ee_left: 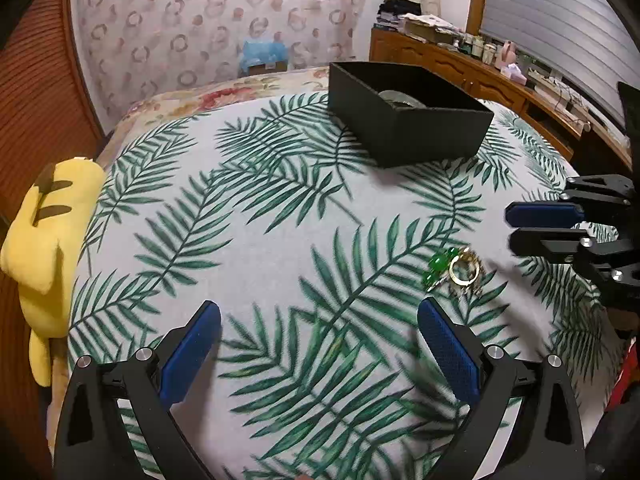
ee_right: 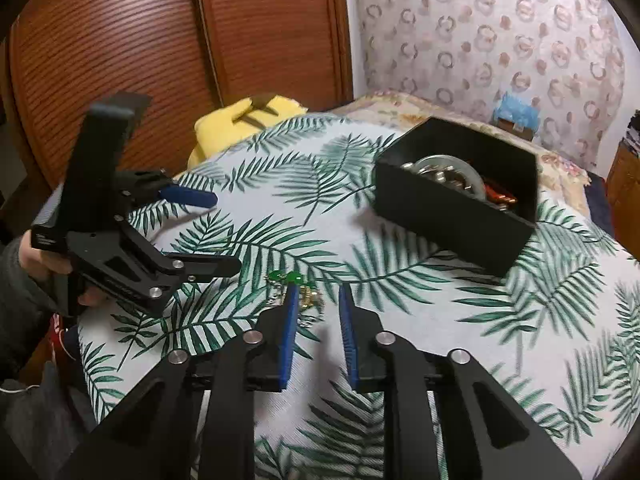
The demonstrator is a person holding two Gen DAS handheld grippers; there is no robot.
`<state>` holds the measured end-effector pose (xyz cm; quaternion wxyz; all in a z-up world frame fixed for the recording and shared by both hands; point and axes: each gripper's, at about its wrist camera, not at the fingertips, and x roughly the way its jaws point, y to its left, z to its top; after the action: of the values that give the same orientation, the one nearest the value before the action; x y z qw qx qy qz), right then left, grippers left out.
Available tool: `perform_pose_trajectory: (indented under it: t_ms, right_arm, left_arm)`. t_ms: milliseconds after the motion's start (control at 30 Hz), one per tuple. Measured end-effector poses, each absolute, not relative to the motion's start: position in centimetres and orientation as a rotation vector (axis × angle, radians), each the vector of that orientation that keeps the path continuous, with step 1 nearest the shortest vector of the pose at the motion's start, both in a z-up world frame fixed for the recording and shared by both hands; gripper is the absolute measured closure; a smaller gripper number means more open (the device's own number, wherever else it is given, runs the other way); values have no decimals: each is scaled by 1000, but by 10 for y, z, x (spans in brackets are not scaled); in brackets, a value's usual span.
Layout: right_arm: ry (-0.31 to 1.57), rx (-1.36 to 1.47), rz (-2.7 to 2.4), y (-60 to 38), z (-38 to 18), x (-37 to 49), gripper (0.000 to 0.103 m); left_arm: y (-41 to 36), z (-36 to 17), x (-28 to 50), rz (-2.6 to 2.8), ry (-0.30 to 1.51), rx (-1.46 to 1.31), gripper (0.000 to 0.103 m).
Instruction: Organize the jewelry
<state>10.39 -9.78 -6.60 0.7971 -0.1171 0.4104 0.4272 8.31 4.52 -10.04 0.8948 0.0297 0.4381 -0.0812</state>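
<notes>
A small heap of jewelry (ee_left: pixel 456 270), green stones with a gold ring and chain, lies on the leaf-print cloth (ee_left: pixel 280 208). A black open box (ee_left: pixel 404 120) stands farther back, with a bangle and other pieces inside (ee_right: pixel 452 176). My left gripper (ee_left: pixel 318 320) is open wide and empty, just short of the heap and to its left. My right gripper (ee_right: pixel 318 292) is partly open and empty, its left finger (ee_right: pixel 290 320) hiding part of the heap (ee_right: pixel 296 286). In the left wrist view, it (ee_left: pixel 510 226) comes in from the right.
A yellow plush toy (ee_left: pixel 48 240) lies at the cloth's left edge. A wooden sideboard (ee_left: pixel 480 68) with clutter stands at the back right. A wooden wardrobe (ee_right: pixel 160 40) stands behind the left side.
</notes>
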Motion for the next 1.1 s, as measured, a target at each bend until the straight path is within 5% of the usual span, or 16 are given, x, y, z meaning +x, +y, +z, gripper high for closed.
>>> perform_pose_trajectory:
  t_ms: [800,1100]
  right_arm:
    - [880,-252,897,-101,-57,112,92]
    - [856,-228,835,-132,-49,117,92]
  left_arm:
    - [28,-85,75,-308,834,-8,8]
    - [-6,-90,90,-366,858,48,49]
